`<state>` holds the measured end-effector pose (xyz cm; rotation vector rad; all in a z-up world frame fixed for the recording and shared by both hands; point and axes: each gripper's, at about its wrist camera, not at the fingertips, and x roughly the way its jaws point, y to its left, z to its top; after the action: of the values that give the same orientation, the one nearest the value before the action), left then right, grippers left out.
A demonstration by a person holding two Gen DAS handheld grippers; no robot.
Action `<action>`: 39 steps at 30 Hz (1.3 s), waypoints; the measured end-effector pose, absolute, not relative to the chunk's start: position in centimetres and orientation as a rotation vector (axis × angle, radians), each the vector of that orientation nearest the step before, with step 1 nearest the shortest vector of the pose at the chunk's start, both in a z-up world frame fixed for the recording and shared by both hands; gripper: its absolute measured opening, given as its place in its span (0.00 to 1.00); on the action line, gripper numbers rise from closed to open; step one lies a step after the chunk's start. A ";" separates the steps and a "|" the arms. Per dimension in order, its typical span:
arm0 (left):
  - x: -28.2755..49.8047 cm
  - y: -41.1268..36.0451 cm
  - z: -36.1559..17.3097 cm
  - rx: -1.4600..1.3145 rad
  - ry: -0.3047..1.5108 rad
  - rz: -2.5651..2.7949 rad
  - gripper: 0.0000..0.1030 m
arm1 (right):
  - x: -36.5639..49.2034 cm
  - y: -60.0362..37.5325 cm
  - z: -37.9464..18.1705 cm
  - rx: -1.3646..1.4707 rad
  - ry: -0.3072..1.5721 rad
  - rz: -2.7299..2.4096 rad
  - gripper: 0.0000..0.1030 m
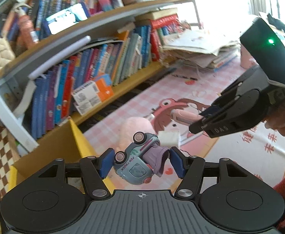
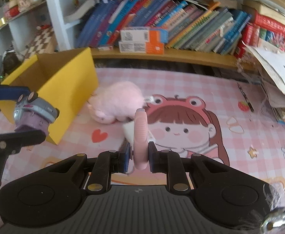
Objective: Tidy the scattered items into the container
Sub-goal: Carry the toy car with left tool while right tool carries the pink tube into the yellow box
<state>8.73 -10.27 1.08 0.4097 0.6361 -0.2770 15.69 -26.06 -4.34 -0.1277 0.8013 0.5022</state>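
My left gripper is squeezing a toy truck. The truck is tipped on its side, up in the air, just beside the yellow box. My right gripper is clamped on a pink cutter, held up over the mat. The box stands open at the left edge of the mat, near the bookshelf. A pink plush lies on the mat, touching the box, with a small white thing just beside it
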 end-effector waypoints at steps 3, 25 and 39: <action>8.5 -9.3 1.9 0.390 0.619 -0.247 0.60 | 15.6 -25.4 -3.6 -0.135 0.784 0.531 0.17; 8.2 -2.1 4.7 0.322 0.561 0.000 0.60 | 17.3 -18.7 0.8 -0.253 0.656 0.751 0.17; 10.6 2.6 5.0 0.274 0.577 0.101 0.60 | 20.1 -12.3 2.7 -0.329 0.572 0.890 0.17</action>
<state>10.65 2.62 5.01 0.2745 0.5766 0.1006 20.10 -12.34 2.70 -0.3293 0.5717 0.8897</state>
